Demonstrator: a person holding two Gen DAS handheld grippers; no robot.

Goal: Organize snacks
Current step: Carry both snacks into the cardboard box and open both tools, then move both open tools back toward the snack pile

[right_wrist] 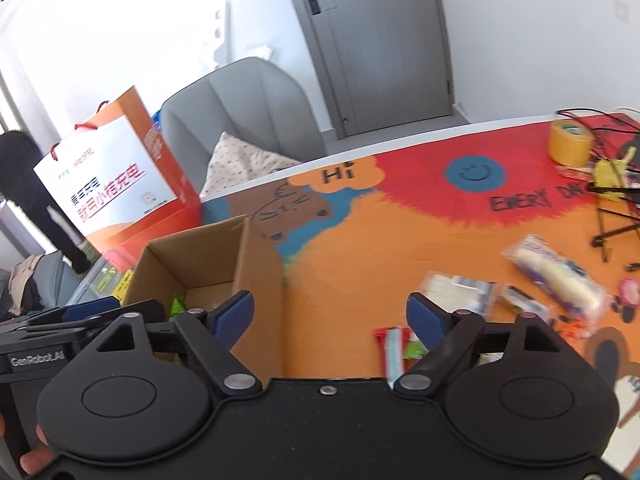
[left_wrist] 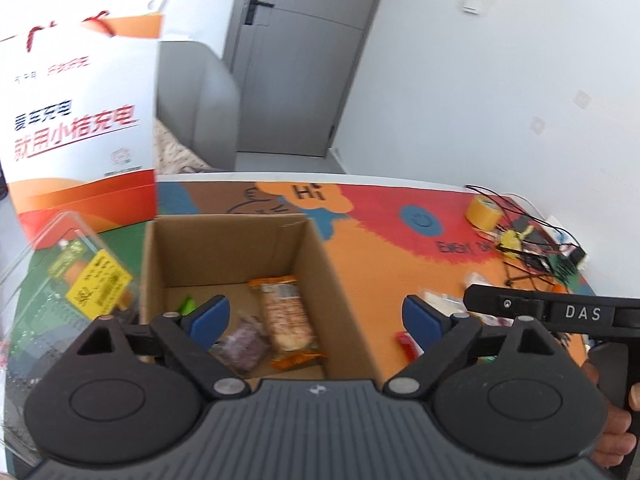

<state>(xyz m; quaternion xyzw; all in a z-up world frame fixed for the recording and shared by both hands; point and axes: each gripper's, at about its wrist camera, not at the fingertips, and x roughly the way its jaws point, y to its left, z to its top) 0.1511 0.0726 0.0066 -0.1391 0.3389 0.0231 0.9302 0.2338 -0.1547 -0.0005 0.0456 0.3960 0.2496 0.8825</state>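
A paper bag (left_wrist: 80, 120) stood at far left; beside it the cardboard box (left_wrist: 236, 264) held an orange-wrapped snack bar (left_wrist: 286, 316) and a purple packet (left_wrist: 244, 346). The left gripper (left_wrist: 316, 320) hung above it, jaws spread, empty. The right gripper (right_wrist: 330, 316), likewise spread, faced loose snacks (right_wrist: 556, 276) on the mat (right_wrist: 360, 240)

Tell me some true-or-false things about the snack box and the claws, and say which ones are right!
1. The cardboard box already has snacks in it. True: an orange-wrapped bar and a purple packet lie inside.
2. The left claw is squeezing a snack. False: it is open and holds nothing.
3. Snacks still lie on the mat outside the box. True: a long white packet is one.
4. The yellow tape roll is inside the box. False: it sits on the far part of the mat.
5. The right claw is shut. False: it is open.
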